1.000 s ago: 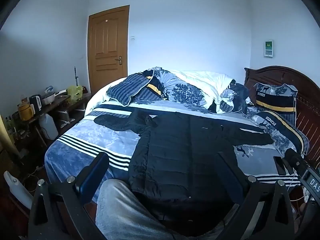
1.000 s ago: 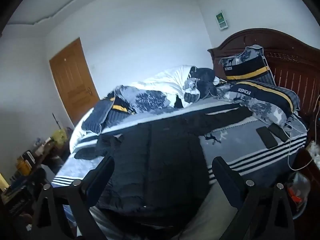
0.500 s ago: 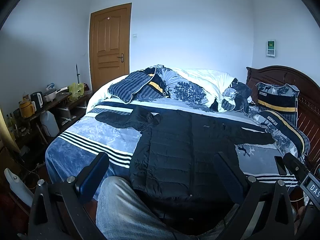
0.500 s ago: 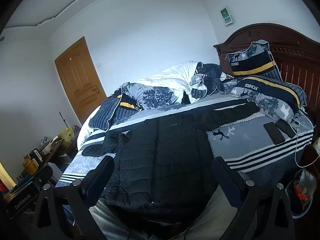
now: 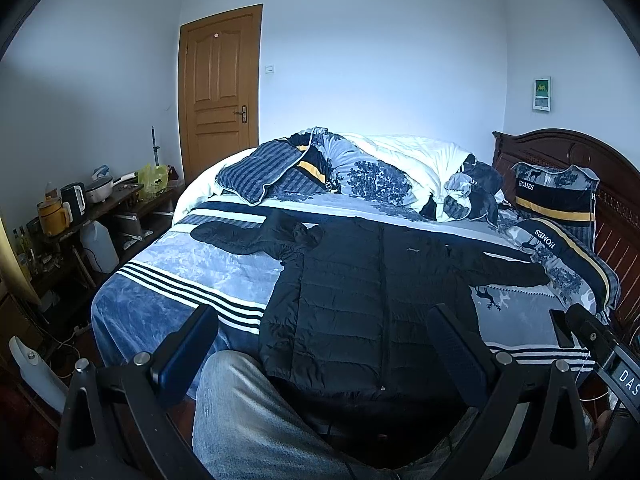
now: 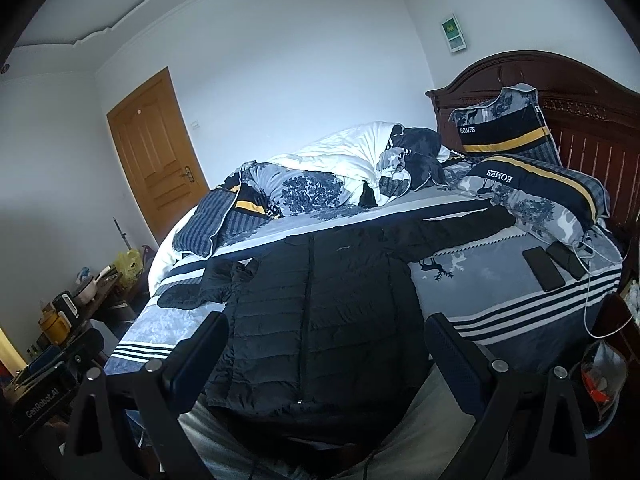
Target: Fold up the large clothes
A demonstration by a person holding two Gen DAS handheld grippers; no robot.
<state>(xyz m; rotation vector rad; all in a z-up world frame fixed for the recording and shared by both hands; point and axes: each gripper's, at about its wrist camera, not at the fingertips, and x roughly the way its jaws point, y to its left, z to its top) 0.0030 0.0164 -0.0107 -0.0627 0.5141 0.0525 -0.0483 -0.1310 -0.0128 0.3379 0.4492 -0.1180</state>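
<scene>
A black quilted jacket [image 5: 360,300] lies flat and front up on the bed, sleeves spread left and right, hem at the near edge. It also shows in the right wrist view [image 6: 320,312]. My left gripper [image 5: 320,344] is open and empty, held in the air just short of the hem. My right gripper [image 6: 324,348] is open and empty too, above the near edge of the bed over the hem. Neither touches the jacket.
The bed [image 5: 168,280] has a blue striped blanket, a heap of quilts and pillows [image 5: 380,176] at the back and a wooden headboard [image 6: 560,92] on the right. Two phones [image 6: 544,268] lie on the blanket. A cluttered side table [image 5: 80,208] stands left. My legs [image 5: 248,420] are below.
Both grippers have risen and tilted, so the bed sits lower in both views. The jacket has not moved. Both grippers stay open.
</scene>
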